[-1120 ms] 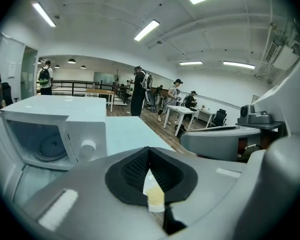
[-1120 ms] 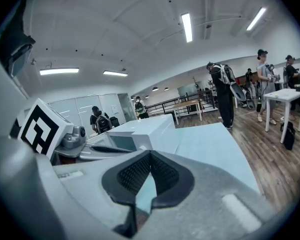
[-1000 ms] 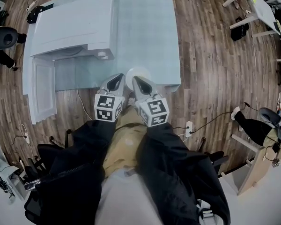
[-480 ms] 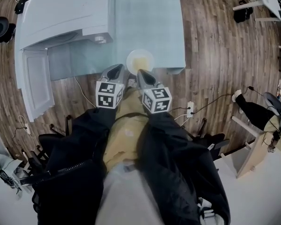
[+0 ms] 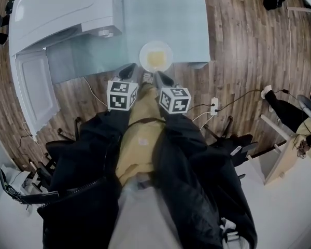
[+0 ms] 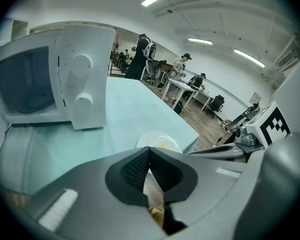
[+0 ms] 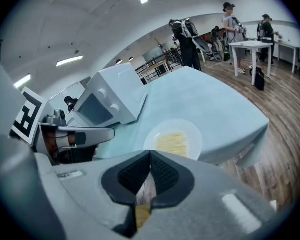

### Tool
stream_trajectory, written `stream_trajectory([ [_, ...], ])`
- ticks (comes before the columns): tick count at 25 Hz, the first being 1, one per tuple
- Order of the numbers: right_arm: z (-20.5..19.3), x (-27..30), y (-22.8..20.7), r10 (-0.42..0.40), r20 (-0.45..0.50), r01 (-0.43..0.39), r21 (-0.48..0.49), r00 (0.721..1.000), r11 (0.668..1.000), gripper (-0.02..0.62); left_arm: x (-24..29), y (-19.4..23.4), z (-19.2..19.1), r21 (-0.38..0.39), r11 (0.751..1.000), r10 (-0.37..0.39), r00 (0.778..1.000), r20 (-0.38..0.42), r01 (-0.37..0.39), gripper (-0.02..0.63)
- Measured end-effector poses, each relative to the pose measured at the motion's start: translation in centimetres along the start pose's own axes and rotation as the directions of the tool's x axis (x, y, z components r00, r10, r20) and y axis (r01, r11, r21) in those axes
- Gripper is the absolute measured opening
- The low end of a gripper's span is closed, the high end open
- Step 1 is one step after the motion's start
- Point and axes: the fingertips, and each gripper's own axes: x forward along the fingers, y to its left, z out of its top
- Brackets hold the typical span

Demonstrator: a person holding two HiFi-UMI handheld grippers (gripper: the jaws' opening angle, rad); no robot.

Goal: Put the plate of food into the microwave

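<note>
The plate [image 5: 156, 56] with yellow food stands at the near edge of the table [image 5: 166, 9], close to its near right corner, and is touched by nothing. The microwave [image 5: 62, 14] is placed at the left side of the table, and its door [image 5: 33, 95] is swung open past the near edge.

The left gripper [image 5: 129, 69] and the right gripper [image 5: 158, 77] are held just short of the near edge. Both are closed tight, pad against pad, and nothing is held between them.

For a good pick-up, it is judged that the jaws must be opened first. The rim should then be taken from two sides, low and level, so that the food is not tipped. After that the plate should be carried flat to the left, into the cavity.

The inside of the microwave is seen only partly, in the left gripper view, and what lies there cannot be told surely. The kind of food is also hard to make out.
</note>
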Motion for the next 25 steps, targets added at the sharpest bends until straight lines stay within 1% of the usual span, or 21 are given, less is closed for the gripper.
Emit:
stream_trajectory([
  [6,-2.3,1.0,-2.2,-0.038,-0.032,0.041,0.099,0.999,0.994,-0.001,1.0,0.1,-1.4,-0.003,1.0,-0.009,0.999,-0.045,0.009,-0.003],
  [8,-2.8,1.2,-2.6,-0.044,-0.041,0.048,0.119,0.998,0.992,0.002,1.1,0.1,-1.7,-0.003,1.0,-0.007,0.999,-0.053,0.007,-0.003],
  [10,-3.1,1.4,-2.9,-0.044,-0.047,0.05,0.131,0.998,0.99,0.026,1.2,0.1,-1.9,-0.003,1.0,-0.007,0.998,-0.06,0.007,-0.003],
  [13,-3.3,1.5,-3.5,-0.056,-0.048,0.063,0.157,0.997,0.986,0.026,1.4,0.0,-2.4,-0.004,1.0,-0.009,0.997,-0.073,0.009,-0.003],
  [21,-4.1,1.6,-5.3,-0.088,-0.056,0.1,0.251,0.995,0.963,0.08,1.8,-0.1,-2.9,-0.002,1.0,-0.011,0.995,-0.095,0.01,-0.005],
  [25,-4.3,2.5,-6.1,-0.071,-0.041,0.08,0.333,0.997,0.939,0.112,1.8,0.1,-3.1,-0.001,1.0,-0.005,0.995,-0.101,0.005,-0.005],
])
